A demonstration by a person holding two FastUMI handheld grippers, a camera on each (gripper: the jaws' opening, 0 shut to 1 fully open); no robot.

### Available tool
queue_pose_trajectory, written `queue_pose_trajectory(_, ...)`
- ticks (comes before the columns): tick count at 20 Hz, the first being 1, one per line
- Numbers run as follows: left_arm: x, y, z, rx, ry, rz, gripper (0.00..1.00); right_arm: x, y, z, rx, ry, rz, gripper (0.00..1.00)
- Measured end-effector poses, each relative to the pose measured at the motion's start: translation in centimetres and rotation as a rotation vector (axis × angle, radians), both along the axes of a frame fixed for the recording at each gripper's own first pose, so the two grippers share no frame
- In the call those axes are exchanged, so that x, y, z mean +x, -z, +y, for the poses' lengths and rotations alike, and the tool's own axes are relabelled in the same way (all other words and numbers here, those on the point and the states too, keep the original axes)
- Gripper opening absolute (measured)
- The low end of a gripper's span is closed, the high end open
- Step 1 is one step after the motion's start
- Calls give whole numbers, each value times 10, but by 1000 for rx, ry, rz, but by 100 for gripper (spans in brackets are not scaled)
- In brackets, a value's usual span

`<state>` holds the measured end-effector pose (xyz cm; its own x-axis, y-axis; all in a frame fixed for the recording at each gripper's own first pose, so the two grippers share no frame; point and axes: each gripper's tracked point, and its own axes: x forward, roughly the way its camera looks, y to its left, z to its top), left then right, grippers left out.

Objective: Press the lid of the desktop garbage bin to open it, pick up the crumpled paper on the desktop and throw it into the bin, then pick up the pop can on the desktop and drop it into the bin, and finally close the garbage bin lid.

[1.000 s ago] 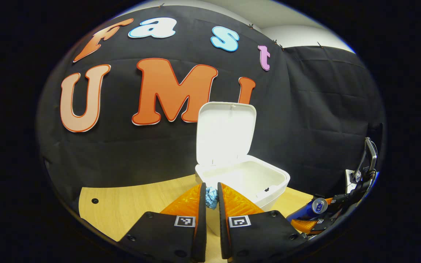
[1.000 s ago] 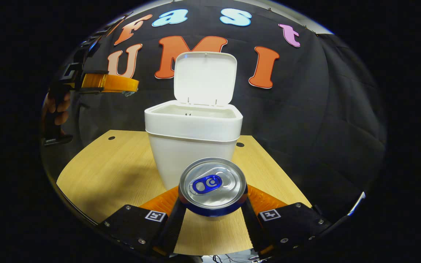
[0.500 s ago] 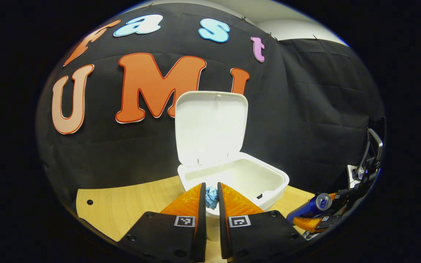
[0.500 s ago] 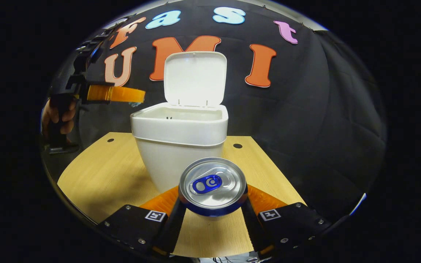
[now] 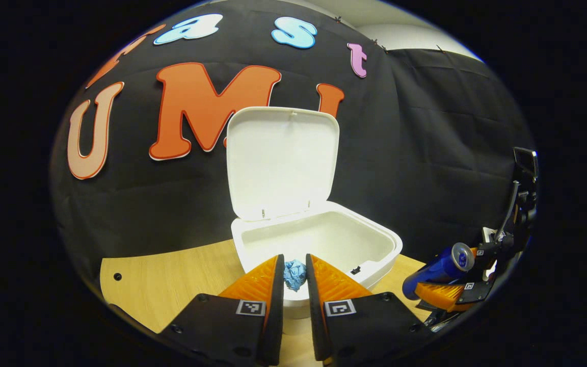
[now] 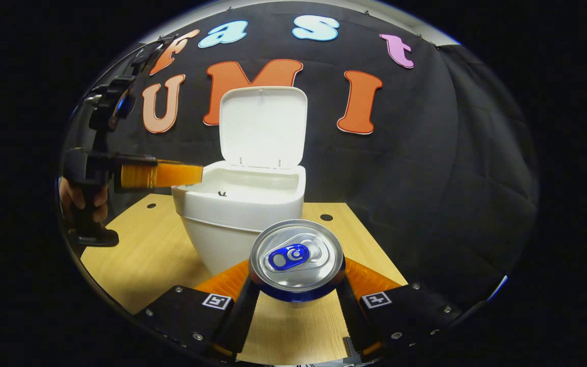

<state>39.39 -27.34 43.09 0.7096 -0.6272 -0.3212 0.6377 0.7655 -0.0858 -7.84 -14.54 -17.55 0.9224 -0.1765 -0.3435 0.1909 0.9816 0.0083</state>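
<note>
Left gripper [image 5: 293, 278] clamps the crumpled paper [image 5: 294, 274] at the near rim of the open garbage bin [image 5: 319, 244]; releasing now risks it falling outside; right gripper [image 6: 296, 285] grips the pop can [image 6: 297, 260], clear of the bin.

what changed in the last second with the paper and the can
The left gripper, shut on the crumpled paper, has moved in toward the bin and lowered; in the right gripper view its fingertips now reach the bin's rim. Nothing was released. The lid stayed up, and the right gripper stayed shut on the pop can, short of the bin.
</note>
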Motion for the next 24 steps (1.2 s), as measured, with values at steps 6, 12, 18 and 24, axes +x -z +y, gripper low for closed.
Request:
queue_pose_trajectory(6,-2,2,2,9,2,-17,44,12,-46,-11,-17,-12,-65,78)
queue_pose_trajectory(12,-8,-3,16,-4,-31,-29,79,23,-83,-16,-44,-25,-106,77)
queue_pose_trajectory(18,-13,1,46,-7,-93,-17,91,39,-113,-8,-49,-58,-149,77)
queue_pose_trajectory(24,-17,3,75,-15,-168,-3,91,70,-124,5,-60,-120,-173,78)
